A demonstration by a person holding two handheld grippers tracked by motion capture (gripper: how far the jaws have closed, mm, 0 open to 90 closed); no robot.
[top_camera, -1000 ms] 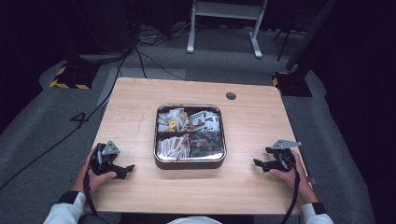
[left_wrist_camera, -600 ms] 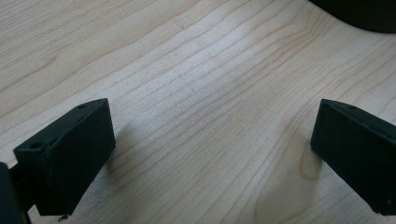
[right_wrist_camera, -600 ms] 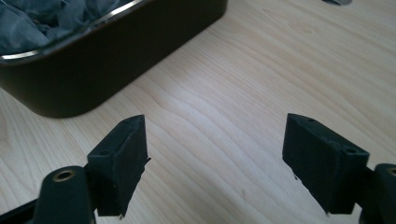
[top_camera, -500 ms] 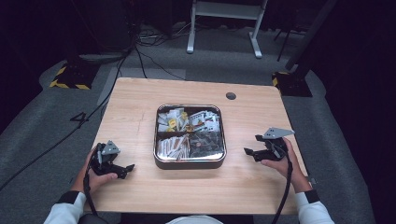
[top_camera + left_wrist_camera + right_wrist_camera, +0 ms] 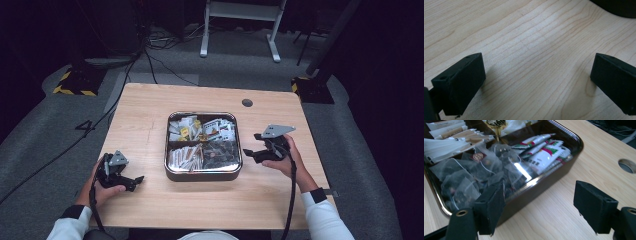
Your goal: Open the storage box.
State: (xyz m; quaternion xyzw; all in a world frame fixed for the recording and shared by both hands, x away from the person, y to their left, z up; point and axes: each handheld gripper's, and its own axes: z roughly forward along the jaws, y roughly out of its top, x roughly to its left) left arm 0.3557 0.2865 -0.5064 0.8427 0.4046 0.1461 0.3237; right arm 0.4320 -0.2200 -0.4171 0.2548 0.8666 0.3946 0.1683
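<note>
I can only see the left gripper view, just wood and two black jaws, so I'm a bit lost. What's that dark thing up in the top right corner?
Observer: That's the edge of a square metal tray in the middle of the table. It is split into four compartments.
Operator: Ooh, what's inside?
Observer: The compartment nearest the right gripper holds tea bags in clear wrappers.
Operator: And what is that gripper doing?
Observer: It hangs just off the tray's right side, pointing at it. Its jaws have just been closing a little but stand wide open, with nothing between them.
</note>
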